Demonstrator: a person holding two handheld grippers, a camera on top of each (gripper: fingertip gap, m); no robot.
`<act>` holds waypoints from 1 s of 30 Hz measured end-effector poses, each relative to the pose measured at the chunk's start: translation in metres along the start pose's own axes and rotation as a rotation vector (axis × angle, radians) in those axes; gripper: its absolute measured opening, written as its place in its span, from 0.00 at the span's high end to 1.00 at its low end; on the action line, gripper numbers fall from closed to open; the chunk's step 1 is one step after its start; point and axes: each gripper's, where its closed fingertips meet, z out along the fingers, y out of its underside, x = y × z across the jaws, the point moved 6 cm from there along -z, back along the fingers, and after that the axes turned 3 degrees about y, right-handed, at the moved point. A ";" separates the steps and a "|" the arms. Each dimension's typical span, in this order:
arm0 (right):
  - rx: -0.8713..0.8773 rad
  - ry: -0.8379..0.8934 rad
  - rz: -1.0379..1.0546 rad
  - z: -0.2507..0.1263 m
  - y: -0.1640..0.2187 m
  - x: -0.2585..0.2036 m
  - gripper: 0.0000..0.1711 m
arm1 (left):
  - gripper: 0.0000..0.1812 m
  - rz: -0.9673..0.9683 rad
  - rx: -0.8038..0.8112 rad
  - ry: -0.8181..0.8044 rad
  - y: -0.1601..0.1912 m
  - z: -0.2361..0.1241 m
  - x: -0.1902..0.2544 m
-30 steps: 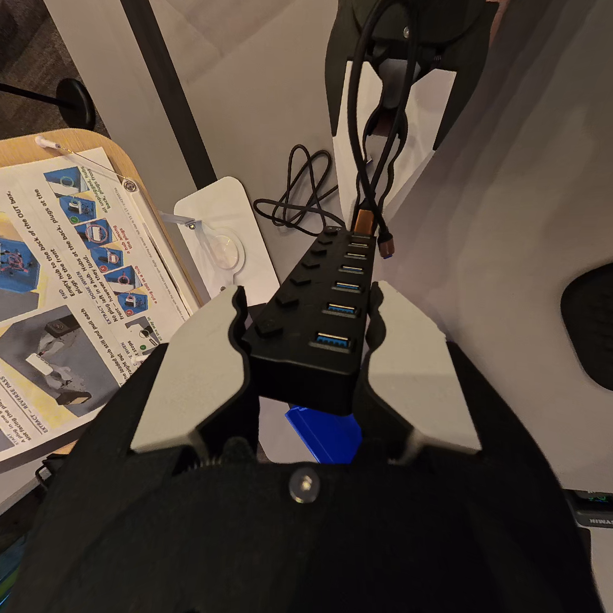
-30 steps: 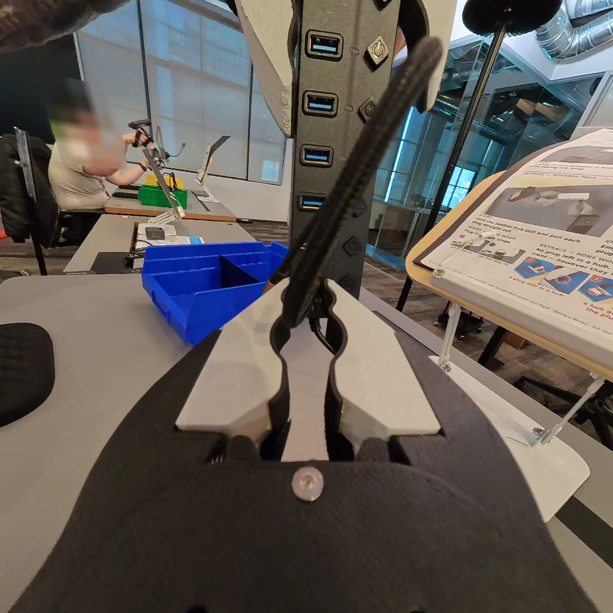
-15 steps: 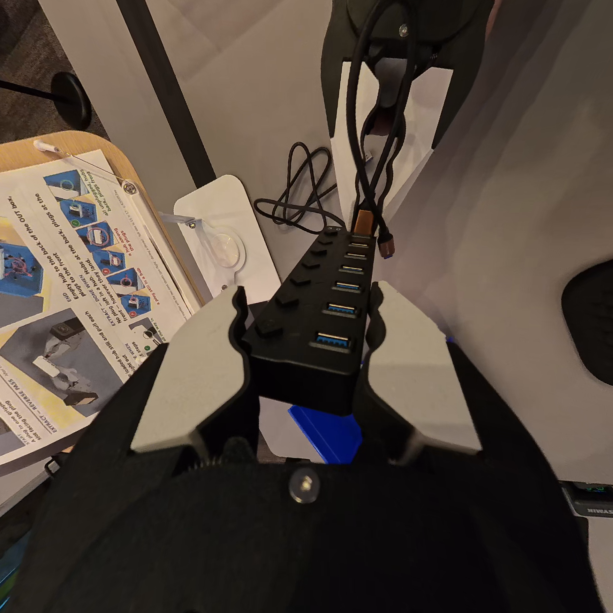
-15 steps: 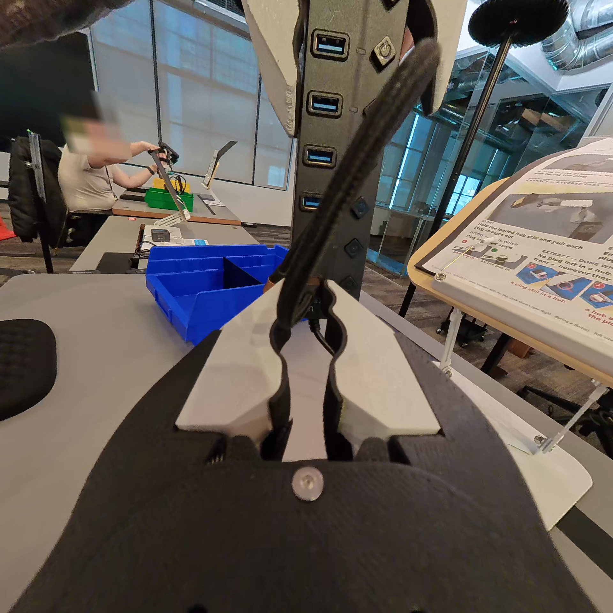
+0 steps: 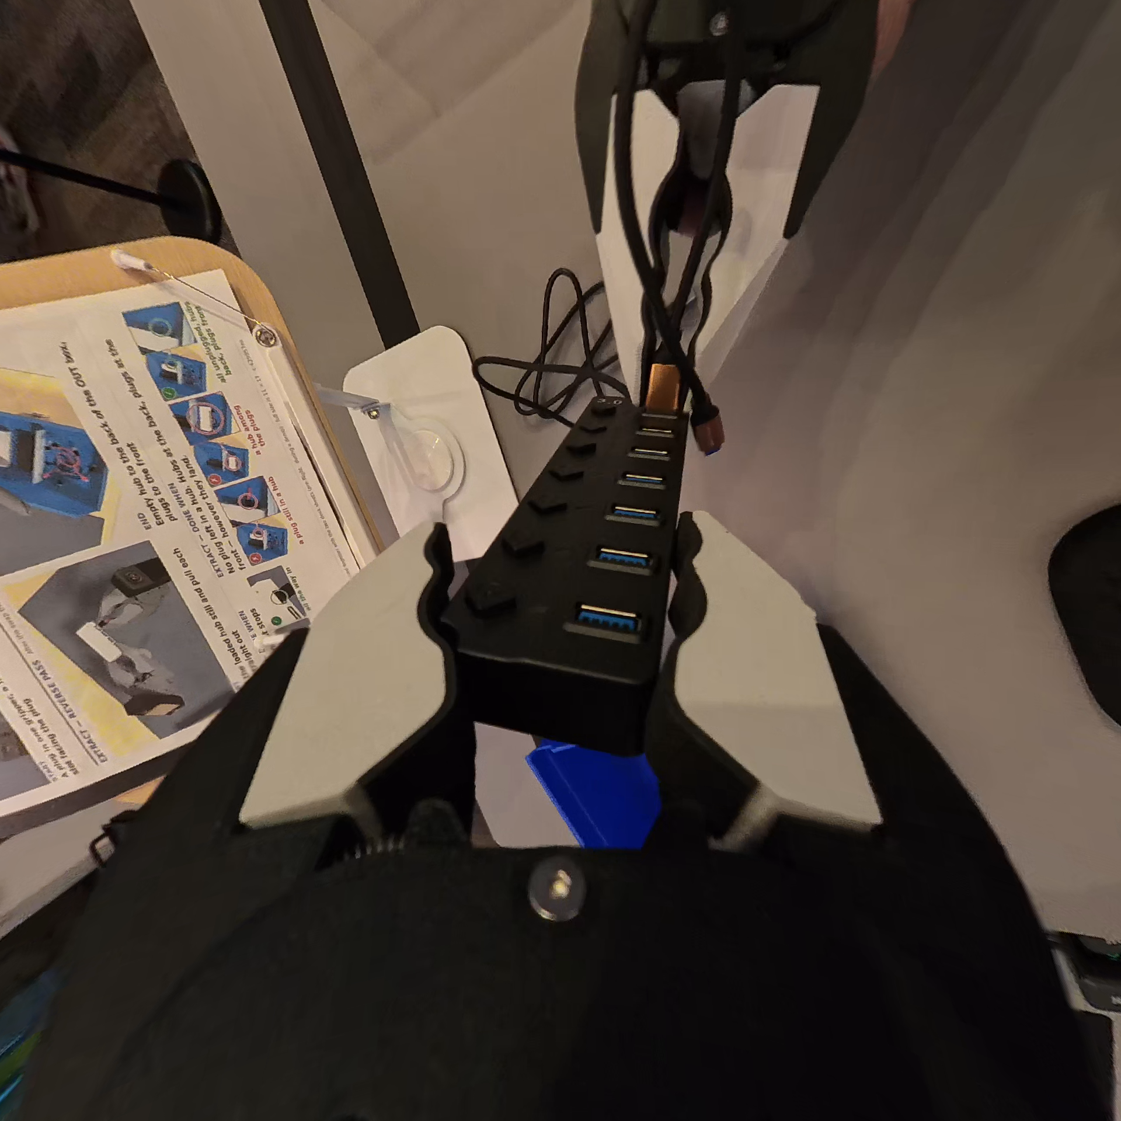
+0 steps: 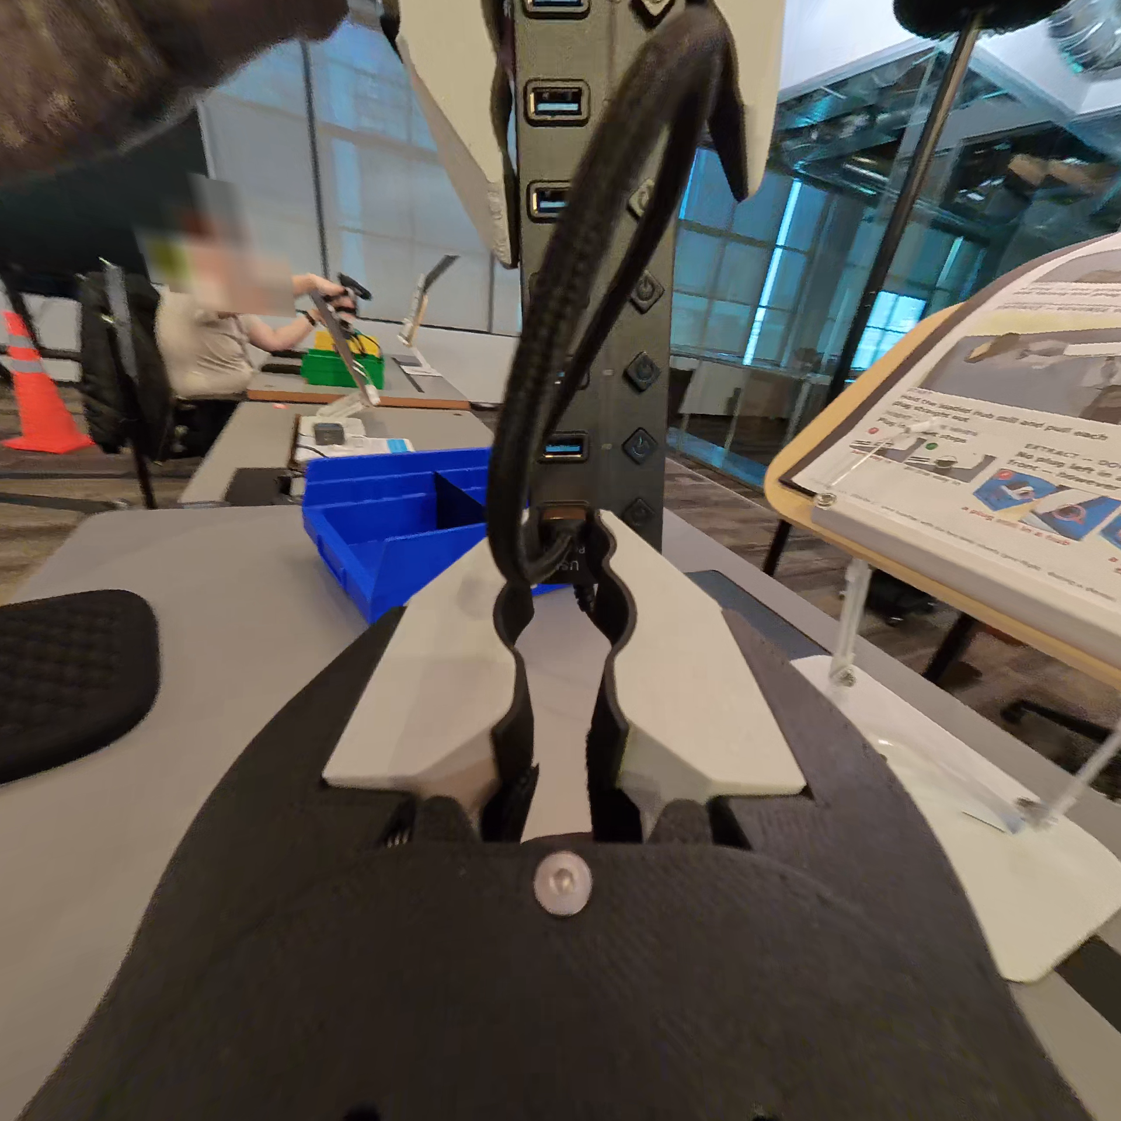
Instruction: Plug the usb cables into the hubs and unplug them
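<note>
My left gripper (image 5: 558, 606) is shut on the near end of a black USB hub (image 5: 582, 564) and holds it in the air. The hub has a row of blue ports and a row of buttons. A copper-coloured USB plug (image 5: 661, 385) sits in the hub's farthest port. My right gripper (image 6: 561, 552) is shut on the body of that plug (image 6: 561, 514), just below the upright hub (image 6: 612, 340). The right gripper also shows in the left wrist view (image 5: 697, 200). The black braided cable (image 6: 582, 255) loops up in front of the hub. Its other connector (image 5: 708, 434) dangles beside the hub.
A blue divided bin (image 6: 394, 521) stands on the grey table behind the hub. An instruction sheet on a tilted stand (image 6: 1001, 437) is at the right. A black pad (image 6: 67, 673) lies at the left. A coiled black cable (image 5: 546, 370) lies on the table. A person (image 6: 206, 346) works at a far table. The tips of one gripper are about 9 centimetres away from the tips of the other.
In the right wrist view the hub now looks larger and higher. The plug's copper metal now shows between the fingertips and the hub. Both grips are unchanged.
</note>
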 end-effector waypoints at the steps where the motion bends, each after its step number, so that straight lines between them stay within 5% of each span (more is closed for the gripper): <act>1: 0.008 -0.026 0.022 -0.001 -0.001 0.001 0.93 | 0.61 0.009 0.000 -0.009 -0.001 -0.001 0.001; 7: 0.043 -0.123 0.092 -0.004 0.000 0.007 0.93 | 0.61 0.048 -0.033 -0.032 -0.009 -0.004 0.005; 20: 0.000 0.099 -0.057 -0.005 -0.002 0.010 0.93 | 0.61 -0.026 -0.011 -0.012 0.003 0.005 -0.012; 30: 0.046 -0.057 0.029 -0.008 0.000 0.016 0.93 | 0.61 0.056 -0.079 -0.031 -0.011 0.002 -0.007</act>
